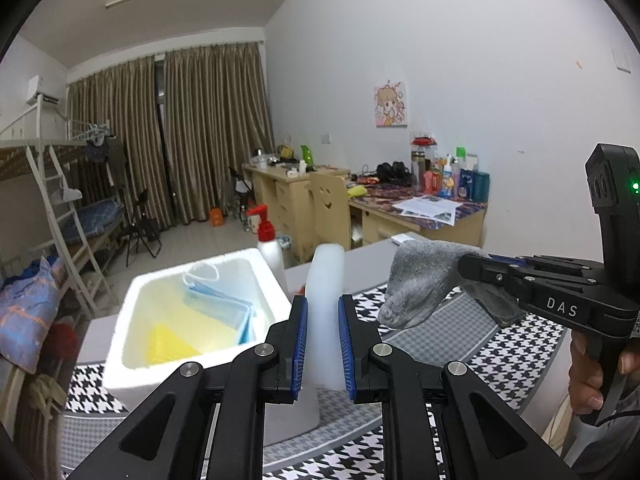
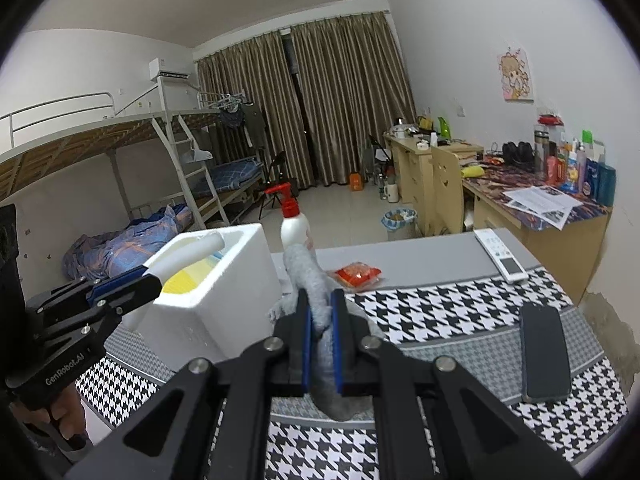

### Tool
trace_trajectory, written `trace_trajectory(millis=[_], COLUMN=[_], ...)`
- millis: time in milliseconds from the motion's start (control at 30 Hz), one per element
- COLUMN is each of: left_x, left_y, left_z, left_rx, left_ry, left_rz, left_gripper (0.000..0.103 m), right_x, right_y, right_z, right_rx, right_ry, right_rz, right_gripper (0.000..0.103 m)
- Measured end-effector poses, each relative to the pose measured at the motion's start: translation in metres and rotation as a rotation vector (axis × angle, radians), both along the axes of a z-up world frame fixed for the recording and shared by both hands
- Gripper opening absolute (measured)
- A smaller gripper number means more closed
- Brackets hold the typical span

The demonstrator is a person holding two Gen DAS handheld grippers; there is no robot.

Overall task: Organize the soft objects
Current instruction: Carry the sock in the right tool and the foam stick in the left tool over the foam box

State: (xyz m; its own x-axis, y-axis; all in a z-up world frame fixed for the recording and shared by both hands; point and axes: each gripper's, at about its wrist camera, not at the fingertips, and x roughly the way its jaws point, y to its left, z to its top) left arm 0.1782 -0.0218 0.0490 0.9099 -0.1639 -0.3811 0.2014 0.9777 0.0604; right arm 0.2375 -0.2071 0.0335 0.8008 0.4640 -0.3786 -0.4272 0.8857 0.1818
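The grey sock (image 2: 320,296) is pinched between the blue pads of the right claw (image 2: 321,344), held above the counter (image 2: 420,256); its toe end droops forward and its cuff hangs behind the pads. In the left wrist view the same sock (image 1: 420,284) juts out of the right claw (image 1: 476,266) to the right of the foam box, clear of the checked cloth below.

The left claw (image 1: 323,344) is closed on a white, soft-looking roll (image 1: 326,304) that stands upright between its pads. From the right wrist view this roll (image 2: 188,254) reaches over the near rim of the white foam box (image 2: 224,280) – the left claw (image 2: 150,276) holds it just at the box's edge.

Inside the foam box (image 1: 132,320) lie blue face masks (image 1: 220,308) against the right wall and a yellow cloth (image 1: 168,344) on the bottom.

Behind the box stands a white pump bottle (image 2: 294,224) with a red top. A red snack packet (image 2: 358,274) lies on the bare grey part of the counter, beyond the houndstooth cloth (image 2: 440,312). A white remote (image 2: 500,254) rests near the far right edge, and a dark phone (image 2: 544,354) lies on the cloth – well apart from the sock.
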Motion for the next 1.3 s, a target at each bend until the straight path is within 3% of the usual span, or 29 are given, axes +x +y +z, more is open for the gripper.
trace_trajectory(millis=[533,1300], left_x=[0.010,0.020], left_y=[0.024,0.051], left_z=[0.022,0.032], left_rx=[-0.016,-0.012], left_ry=[-0.047,-0.080], left_rz=[0.068,0.180], left_gripper=[0.017,0.017], right_x=[0.016,0.039], right_y=[0.026,0.065], right_z=[0.026,0.036], right_rx=[0.022,0.016], right_ry=[-0.058,-0.043], right_rz=[0.072,0.148], right_gripper=[0.012,0.012])
